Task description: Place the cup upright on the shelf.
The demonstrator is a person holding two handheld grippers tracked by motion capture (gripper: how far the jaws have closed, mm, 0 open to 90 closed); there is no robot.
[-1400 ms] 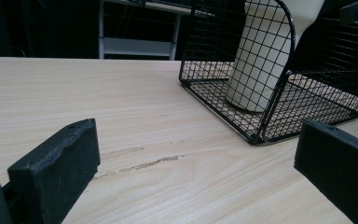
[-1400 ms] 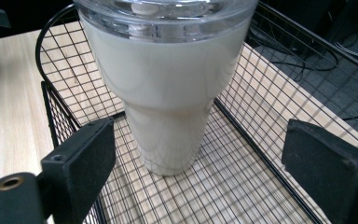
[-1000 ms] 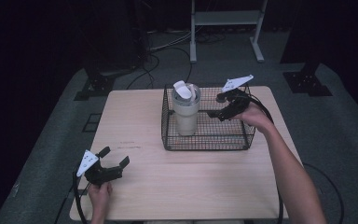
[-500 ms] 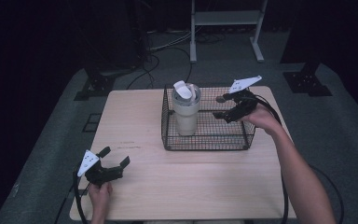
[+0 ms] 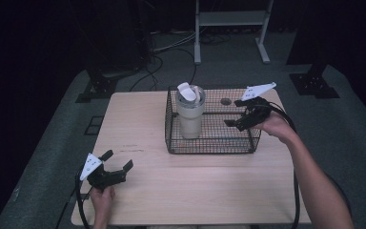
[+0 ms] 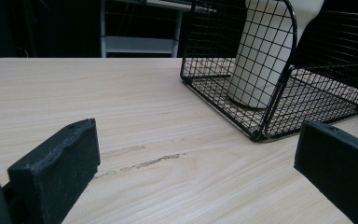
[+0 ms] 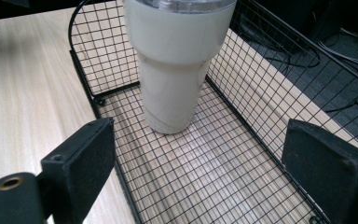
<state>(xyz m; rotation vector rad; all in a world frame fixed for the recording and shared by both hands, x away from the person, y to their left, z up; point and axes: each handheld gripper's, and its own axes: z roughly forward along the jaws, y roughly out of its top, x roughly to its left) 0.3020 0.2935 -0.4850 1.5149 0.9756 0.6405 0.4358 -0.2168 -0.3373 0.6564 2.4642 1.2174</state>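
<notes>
1. The table point(image 5: 205, 191) was a light wooden one, and most of its top was bare.
2. The wire basket point(image 5: 248, 143) stood on the far half of the table, a little to the right of the middle.
3. The cup point(image 5: 189, 114), a tall cream one with a clear lid, stood upright inside the basket, at its left end. It looked already placed, because nothing held it.
4. The right gripper point(image 5: 236, 120) hovered over the right part of the basket, well apart from the cup. Its jaws were spread wide and held nothing. In the right gripper view the cup point(image 7: 177, 60) stood free between and beyond the two jaws.
5. The left gripper point(image 5: 119, 168) rested low near the front left corner of the table, far from the basket. Its jaws were also released and empty.
6. As I judge it, putting the cup in the basket was done. What was left seemed only to bring the right hand point(image 5: 277, 128) away from the basket.
</notes>
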